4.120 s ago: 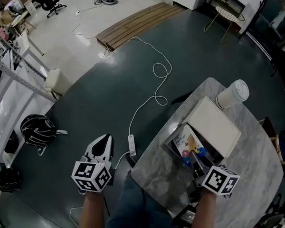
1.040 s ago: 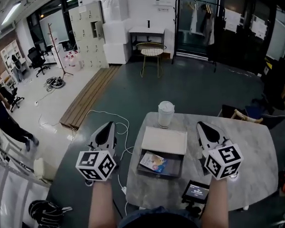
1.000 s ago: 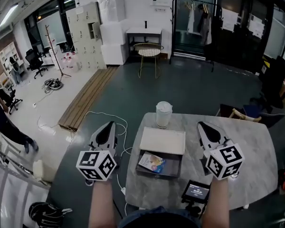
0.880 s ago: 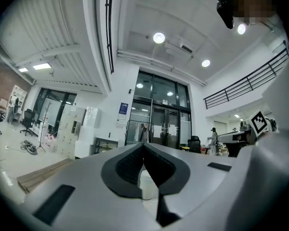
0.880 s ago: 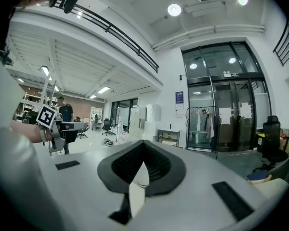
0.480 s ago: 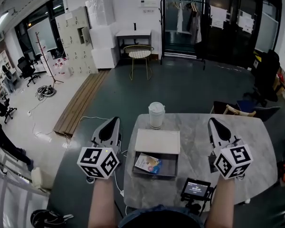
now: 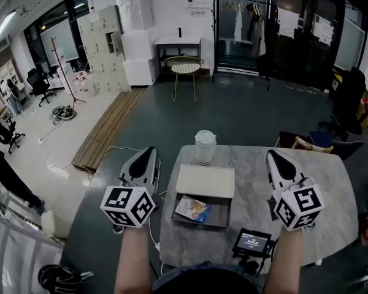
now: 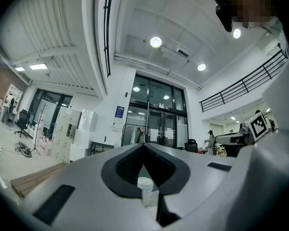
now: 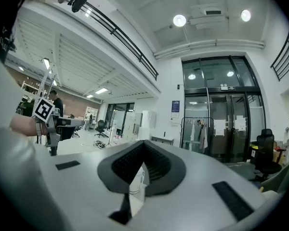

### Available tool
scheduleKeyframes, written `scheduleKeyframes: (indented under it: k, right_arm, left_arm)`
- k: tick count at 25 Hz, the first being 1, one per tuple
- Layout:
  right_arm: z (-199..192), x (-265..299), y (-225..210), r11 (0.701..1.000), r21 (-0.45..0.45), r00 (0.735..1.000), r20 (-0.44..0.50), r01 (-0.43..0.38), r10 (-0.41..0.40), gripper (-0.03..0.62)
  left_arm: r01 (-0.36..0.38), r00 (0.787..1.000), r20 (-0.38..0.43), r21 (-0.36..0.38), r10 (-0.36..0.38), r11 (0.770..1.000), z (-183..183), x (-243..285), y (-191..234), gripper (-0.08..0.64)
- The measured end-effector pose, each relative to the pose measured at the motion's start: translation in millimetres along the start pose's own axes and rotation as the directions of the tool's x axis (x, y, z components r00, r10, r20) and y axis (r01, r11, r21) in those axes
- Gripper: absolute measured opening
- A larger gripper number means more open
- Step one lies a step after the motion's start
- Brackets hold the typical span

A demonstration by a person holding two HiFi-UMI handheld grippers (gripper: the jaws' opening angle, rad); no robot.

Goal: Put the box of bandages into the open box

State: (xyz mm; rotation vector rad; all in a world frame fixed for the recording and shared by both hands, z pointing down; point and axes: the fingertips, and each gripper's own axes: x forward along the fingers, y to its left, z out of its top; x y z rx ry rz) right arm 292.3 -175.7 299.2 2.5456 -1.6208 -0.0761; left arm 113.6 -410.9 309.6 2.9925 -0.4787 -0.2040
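Note:
The open box lies in the middle of the marble table, its pale lid folded back towards the far side. The box of bandages, with colourful print, lies inside it at the left. My left gripper hangs over the table's left edge, beside the open box, shut and empty. My right gripper is held over the table to the right of the box, also shut on nothing. In the left gripper view the left gripper shows closed tips; the right gripper view shows the right gripper the same way.
A white lidded cup stands just behind the lid; it also shows as the cup and the cup. A small screen device sits at the table's near edge. A white cable trails on the floor at left. A wire chair stands further off.
Earlier my right gripper was down at the open box by the bandages; it has since lifted away. Over the last second both grippers stay raised either side of the box, shifting only slightly.

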Motion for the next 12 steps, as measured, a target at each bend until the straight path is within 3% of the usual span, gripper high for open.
scheduleKeyframes:
  k: [12]
  right_arm:
    - [-3.1, 3.2, 5.3, 1.0, -0.006, 1.0, 0.002, -0.026, 0.026, 0.025]
  left_arm:
    - [-0.003, 1.0, -0.005, 0.025, 0.003, 1.0, 1.1, -1.7, -4.3, 0.014]
